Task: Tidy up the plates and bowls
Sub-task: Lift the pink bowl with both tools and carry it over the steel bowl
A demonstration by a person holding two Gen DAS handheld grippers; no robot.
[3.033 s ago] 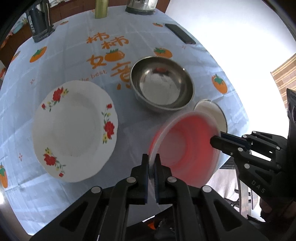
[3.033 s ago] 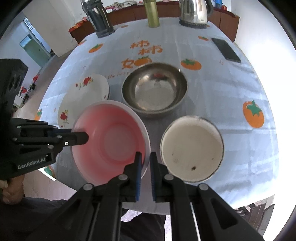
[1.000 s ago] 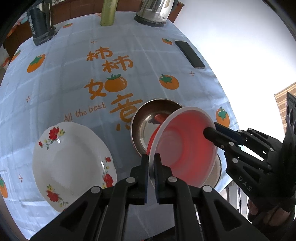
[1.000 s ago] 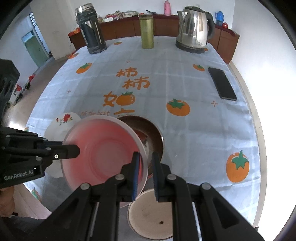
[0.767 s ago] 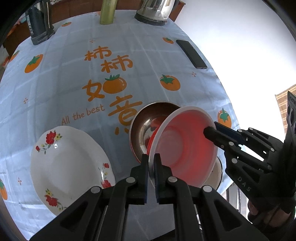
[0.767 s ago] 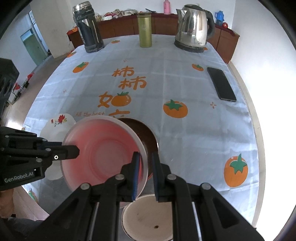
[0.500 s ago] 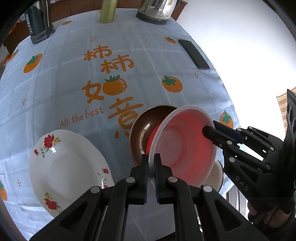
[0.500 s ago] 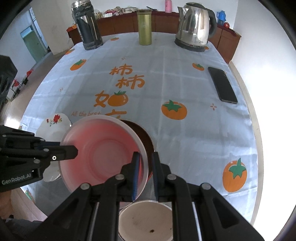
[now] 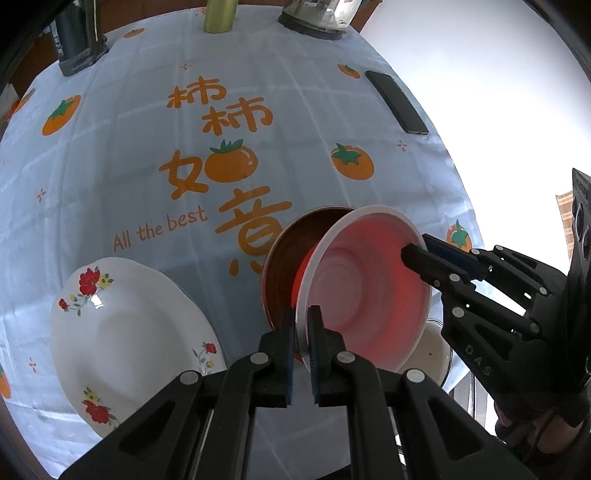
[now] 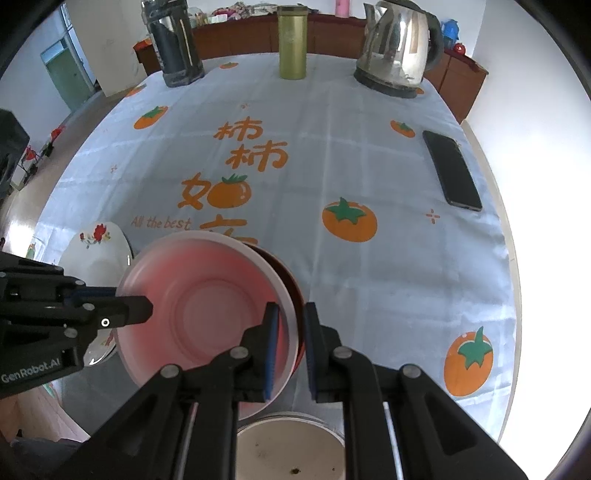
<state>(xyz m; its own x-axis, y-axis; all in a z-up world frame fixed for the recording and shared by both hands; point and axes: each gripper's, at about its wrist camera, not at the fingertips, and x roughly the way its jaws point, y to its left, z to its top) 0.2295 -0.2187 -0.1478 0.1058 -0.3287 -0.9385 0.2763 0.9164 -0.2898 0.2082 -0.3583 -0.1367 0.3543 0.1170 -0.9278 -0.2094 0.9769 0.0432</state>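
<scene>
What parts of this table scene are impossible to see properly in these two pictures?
- Metal bowl: in both views the pink bowl covers most of it, so whether the two touch is unclear.
- Small white bowl: the right gripper hides part of it in the right view; it is barely visible in the left.
- Kettle: cut off by the top edge in the left view.
- Floral plate: mostly hidden in the right view by the left gripper.

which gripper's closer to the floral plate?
Left. The left gripper grips the pink bowl rim beside the floral plate; the right gripper holds the far rim.
</scene>
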